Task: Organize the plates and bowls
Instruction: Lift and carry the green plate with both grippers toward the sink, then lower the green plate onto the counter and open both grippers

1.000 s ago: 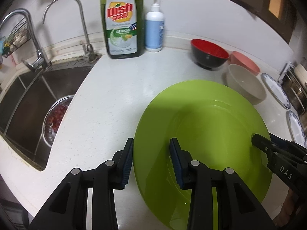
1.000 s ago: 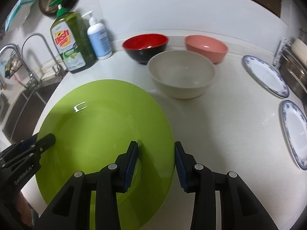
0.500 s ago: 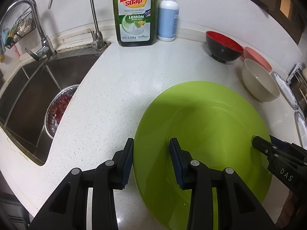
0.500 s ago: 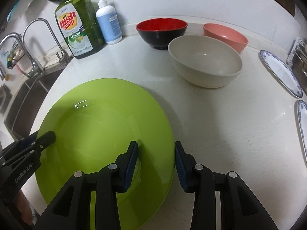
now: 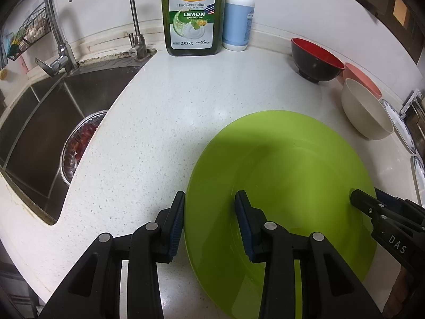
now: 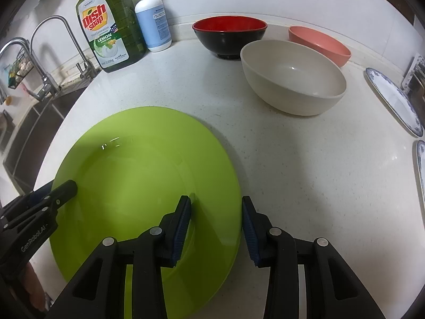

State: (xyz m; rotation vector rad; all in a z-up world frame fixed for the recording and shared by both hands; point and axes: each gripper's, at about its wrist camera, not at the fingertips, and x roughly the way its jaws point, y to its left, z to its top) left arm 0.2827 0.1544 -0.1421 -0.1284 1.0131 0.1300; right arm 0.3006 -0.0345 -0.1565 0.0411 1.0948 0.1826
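A large lime-green plate (image 5: 279,175) lies low over the white counter; I cannot tell whether it touches. My left gripper (image 5: 209,199) is shut on its left rim, one finger under the edge and one on the upper face. My right gripper (image 6: 216,202) grips the opposite rim the same way. Each gripper's tip shows in the other view: the right gripper (image 5: 357,199) and the left gripper (image 6: 67,188). Behind the green plate (image 6: 143,186) stand a beige bowl (image 6: 292,79), a red-and-black bowl (image 6: 229,37) and a pink bowl (image 6: 318,42).
Two blue-rimmed plates (image 6: 395,101) (image 6: 421,170) lie at the counter's right edge. A dish-soap bottle (image 5: 192,13) and a pump bottle (image 5: 237,18) stand by the back wall. The sink (image 5: 39,122) at left holds a steel colander (image 5: 79,143).
Both grippers have sunk toward the counter with the green plate between them, and the bottles and bowls look nearer. Both grips are unchanged.
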